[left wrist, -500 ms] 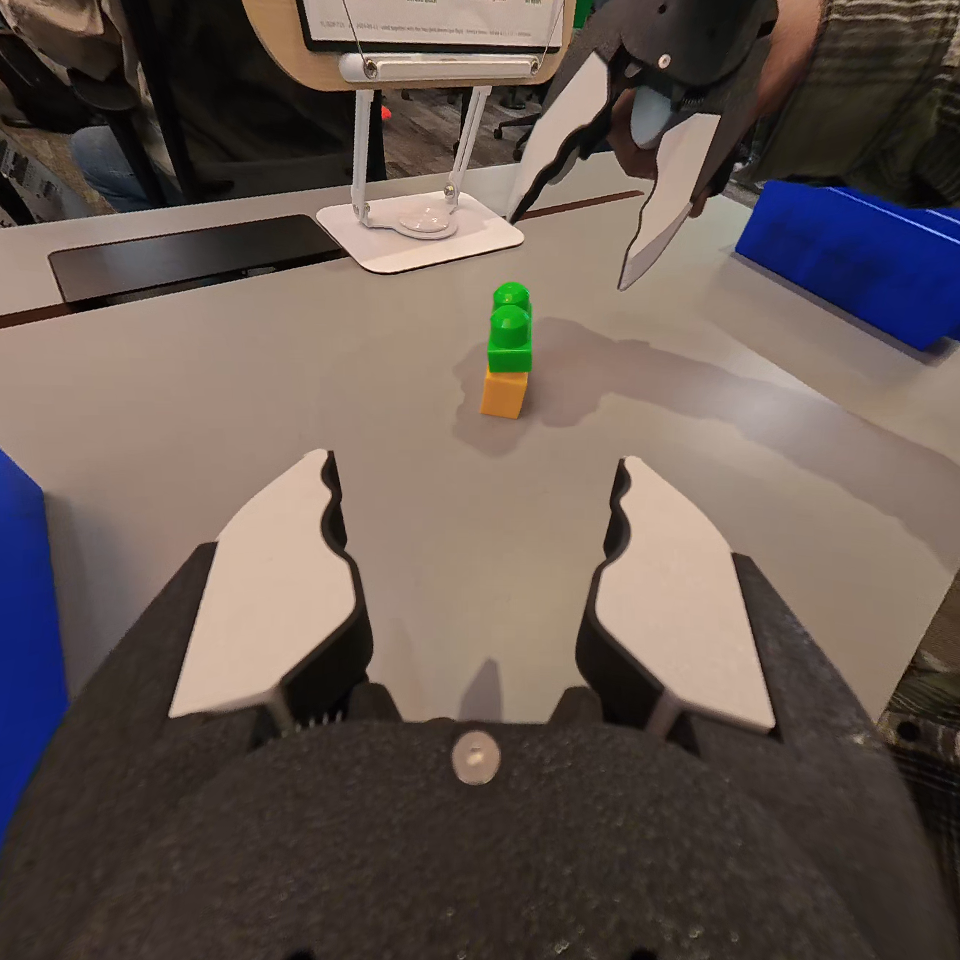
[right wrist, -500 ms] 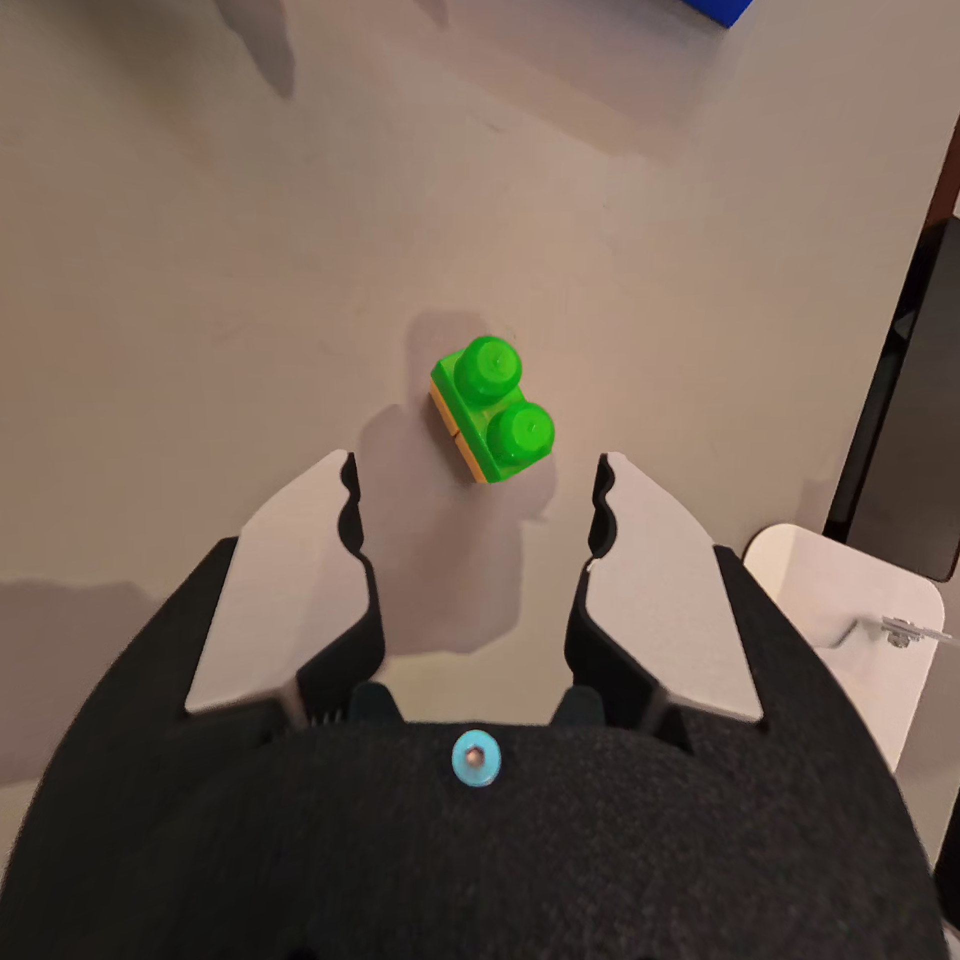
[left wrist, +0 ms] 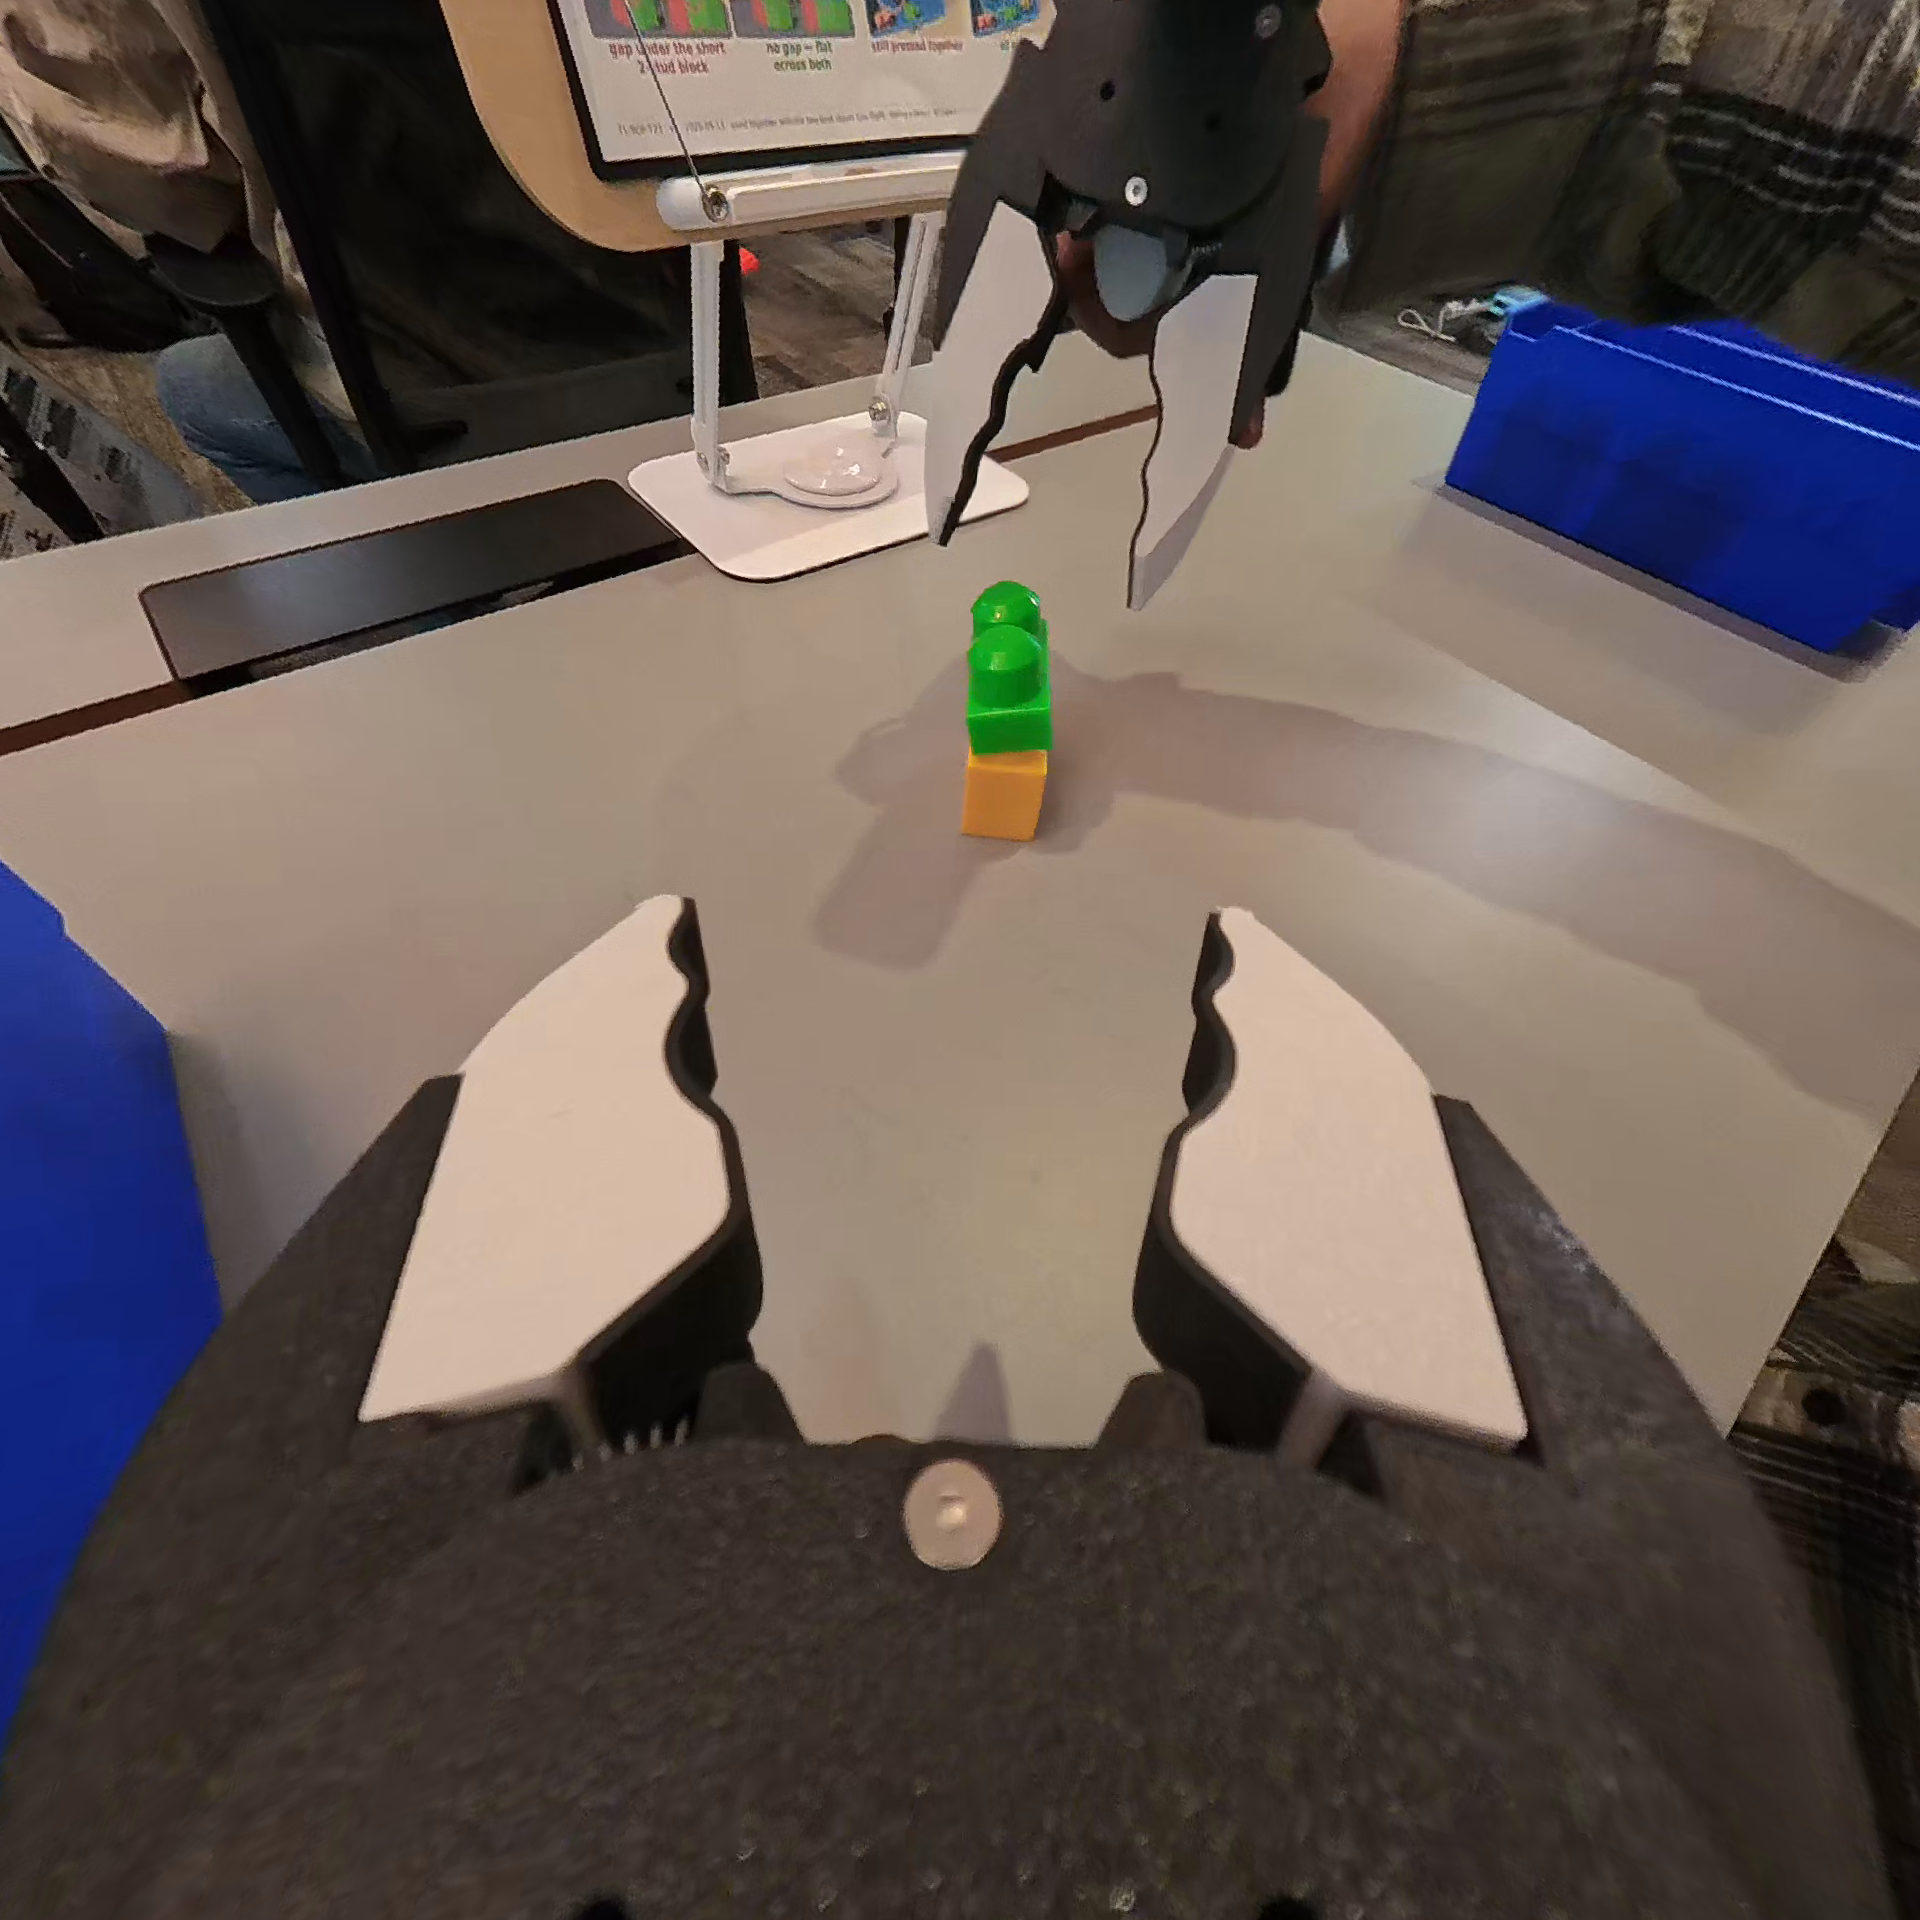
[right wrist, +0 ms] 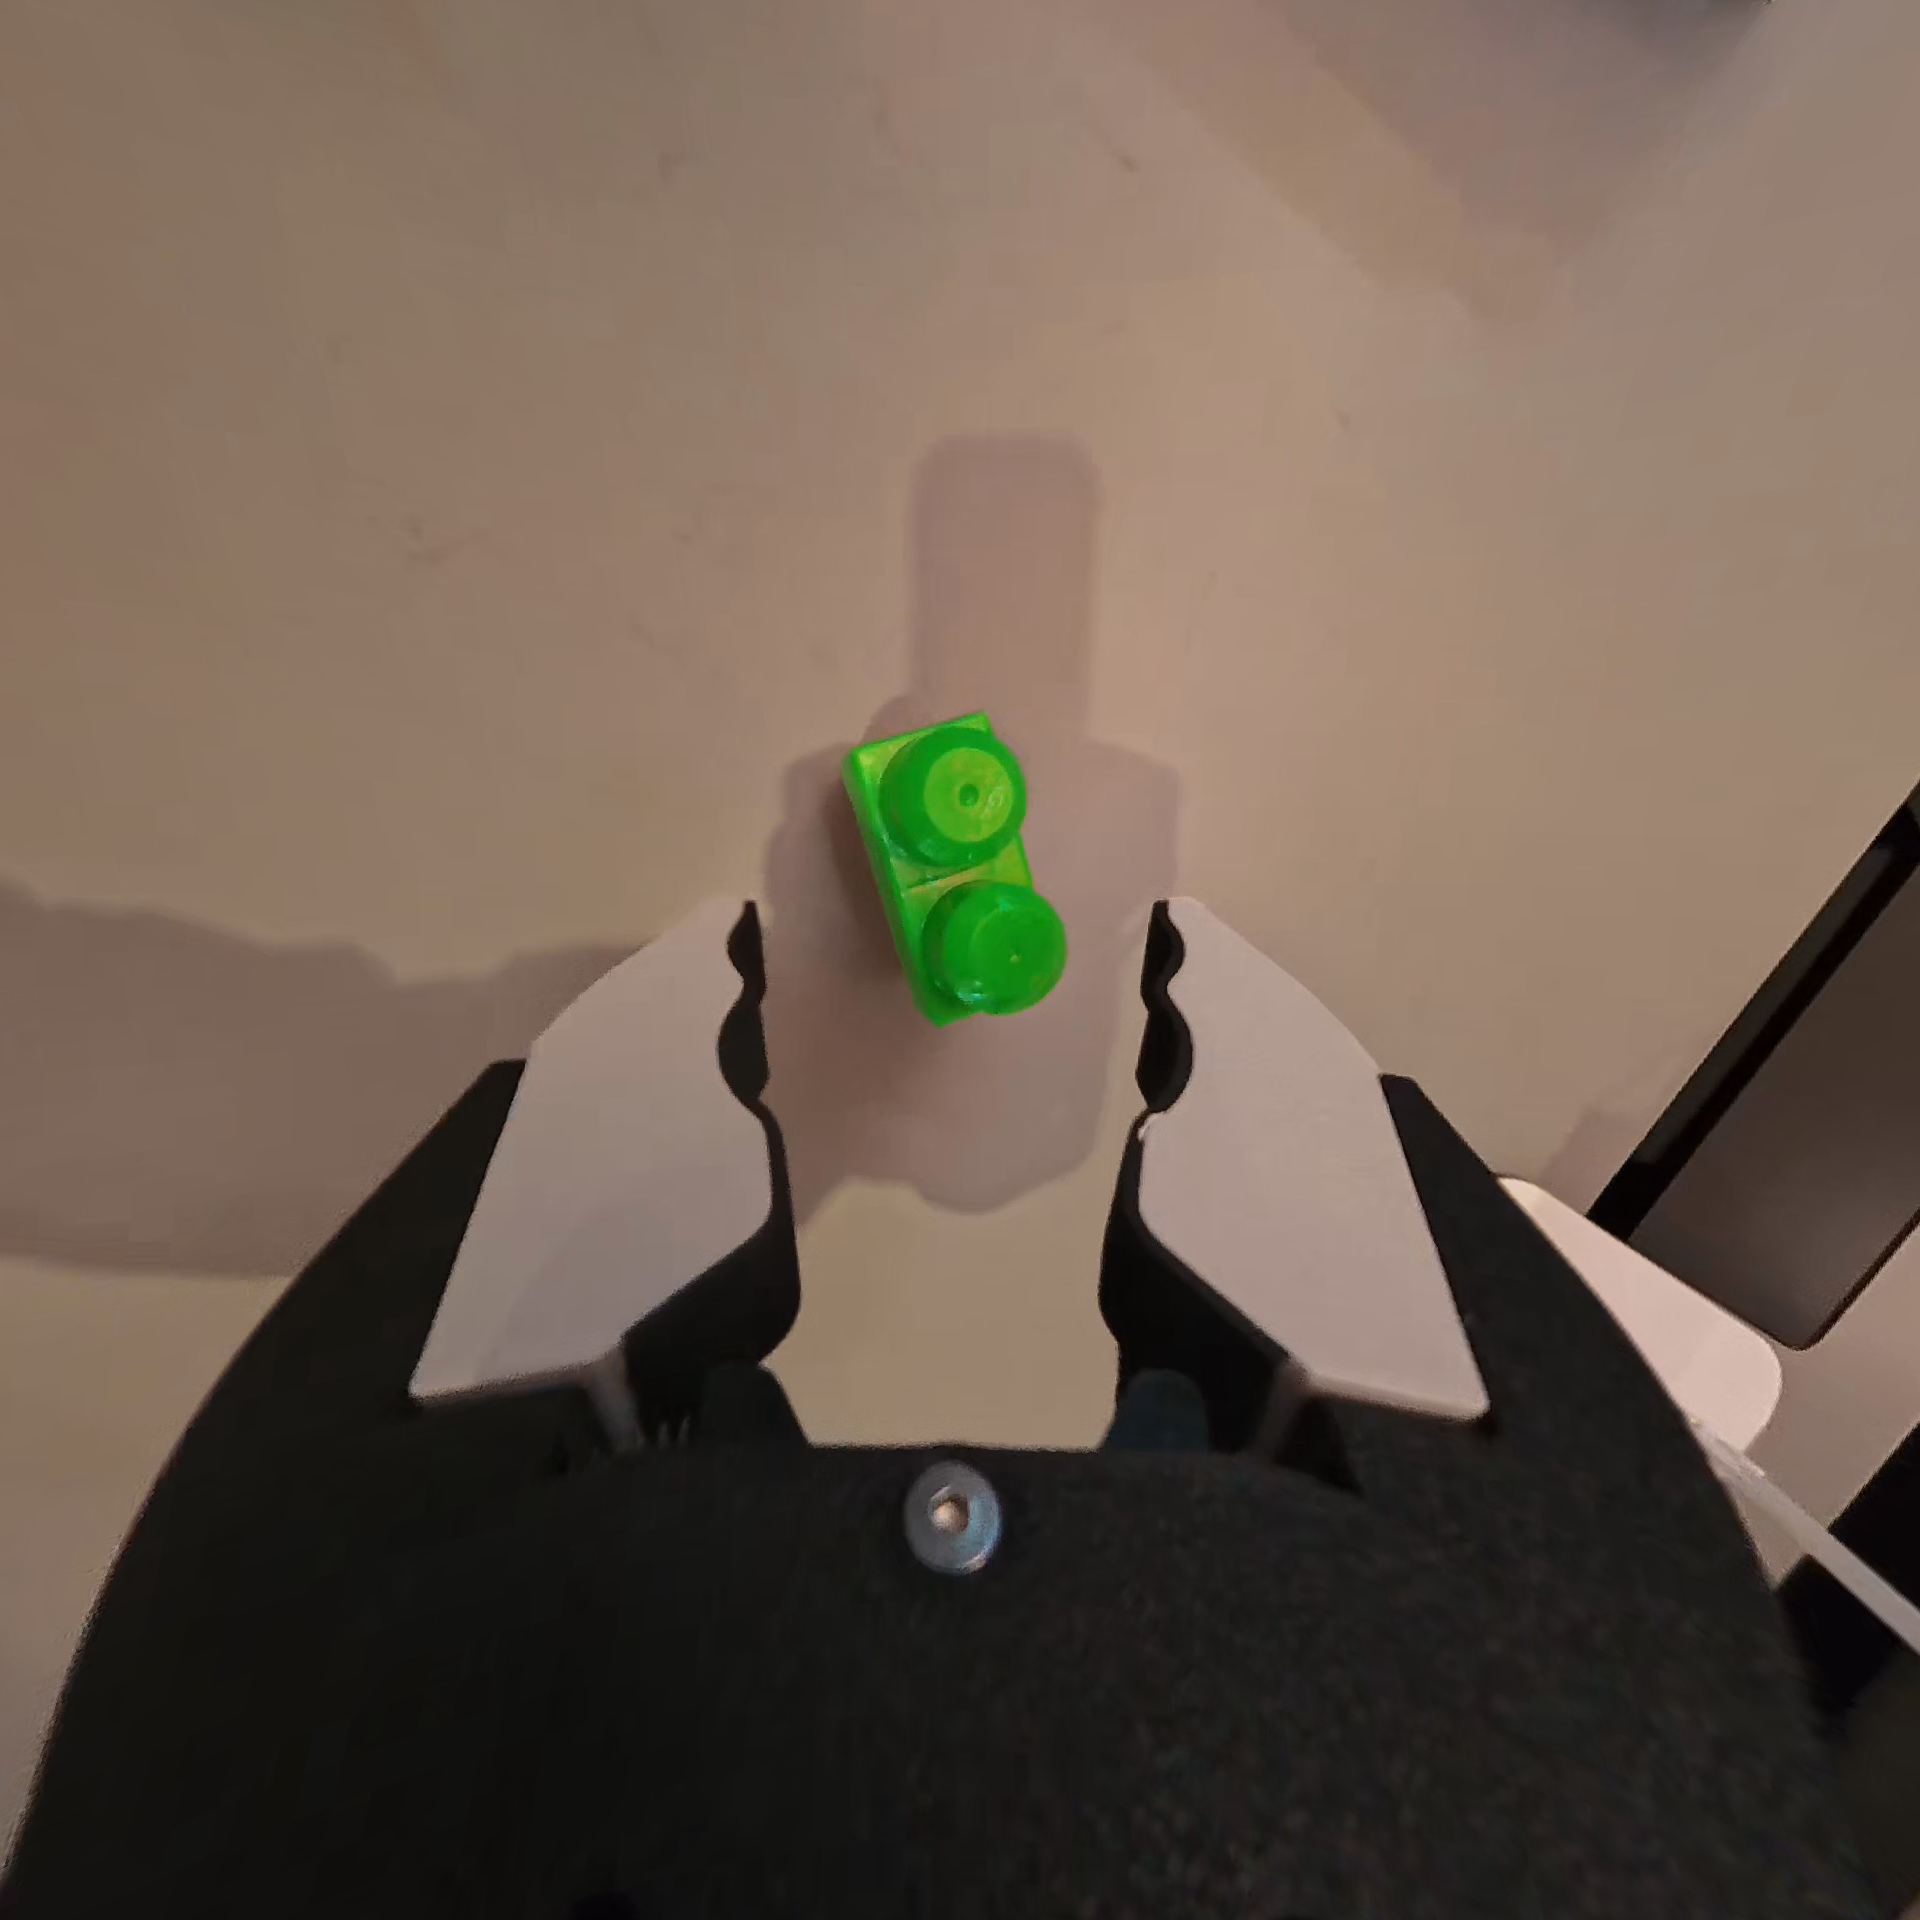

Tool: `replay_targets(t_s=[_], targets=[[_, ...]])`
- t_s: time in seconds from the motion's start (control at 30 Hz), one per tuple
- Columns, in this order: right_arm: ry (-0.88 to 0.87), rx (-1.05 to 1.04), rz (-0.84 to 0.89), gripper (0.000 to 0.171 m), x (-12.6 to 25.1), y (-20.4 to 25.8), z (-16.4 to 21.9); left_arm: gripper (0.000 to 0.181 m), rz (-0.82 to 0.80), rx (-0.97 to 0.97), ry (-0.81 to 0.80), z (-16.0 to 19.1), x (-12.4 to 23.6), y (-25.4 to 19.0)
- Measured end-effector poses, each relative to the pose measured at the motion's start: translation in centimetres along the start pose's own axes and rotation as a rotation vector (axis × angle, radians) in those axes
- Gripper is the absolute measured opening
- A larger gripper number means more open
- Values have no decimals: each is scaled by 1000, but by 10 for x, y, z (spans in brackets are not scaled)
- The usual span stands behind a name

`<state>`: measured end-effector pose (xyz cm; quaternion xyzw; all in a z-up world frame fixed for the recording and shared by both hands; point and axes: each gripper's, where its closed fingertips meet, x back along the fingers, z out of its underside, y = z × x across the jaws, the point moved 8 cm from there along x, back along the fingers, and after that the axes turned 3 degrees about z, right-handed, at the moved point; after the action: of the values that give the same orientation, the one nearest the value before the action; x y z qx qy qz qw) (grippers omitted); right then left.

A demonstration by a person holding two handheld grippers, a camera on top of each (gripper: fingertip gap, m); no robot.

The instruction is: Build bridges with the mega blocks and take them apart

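A green two-stud block (left wrist: 1008,681) sits on top of an orange block (left wrist: 1002,793) on the grey table (left wrist: 520,810). My left gripper (left wrist: 948,925) is open and empty, low over the table, short of the stack. My right gripper (left wrist: 1039,566) hangs open just above and behind the stack, fingers pointing down. In the right wrist view, the green block (right wrist: 956,873) lies straight below, between my open right gripper (right wrist: 951,920) fingertips; the orange block is hidden under it.
A blue bin (left wrist: 1694,468) stands at the right, another blue bin (left wrist: 73,1195) at the left edge. A white stand (left wrist: 831,499) holding a board is behind the stack, next to a black panel (left wrist: 395,582). People sit beyond the table.
My right gripper has moved left and down until it is directly over the green block, turning in line with it. The left gripper has hardly moved.
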<state>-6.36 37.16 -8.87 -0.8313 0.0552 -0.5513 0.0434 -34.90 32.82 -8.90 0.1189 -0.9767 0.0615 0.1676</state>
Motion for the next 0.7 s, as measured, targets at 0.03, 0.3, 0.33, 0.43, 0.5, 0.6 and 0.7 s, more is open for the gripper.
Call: replay_targets(t_s=[0.03, 0.3, 0.33, 0.43, 0.5, 0.6, 0.7], targets=[[8, 10, -5, 69, 0, -1, -1, 89, 2, -4, 3, 0, 0, 0], [72, 77, -59, 57, -6, -9, -8, 87, 22, -38, 8, 0, -1, -3], [77, 81, -67, 56, -8, -9, -8, 86, 21, -41, 9, 0, -1, -2], [104, 92, -87, 55, -14, -9, -5, 86, 23, -39, 4, 0, 0, -2], [116, 88, -91, 55, -17, -9, 0, 86, 23, -40, 4, 0, 0, -1], [119, 81, -89, 54, -21, -9, 5, 86, 28, -40, 5, 1, -2, -1], [122, 86, -90, 51, -26, -9, 7, 86, 34, -39, 19, 3, -5, -1]])
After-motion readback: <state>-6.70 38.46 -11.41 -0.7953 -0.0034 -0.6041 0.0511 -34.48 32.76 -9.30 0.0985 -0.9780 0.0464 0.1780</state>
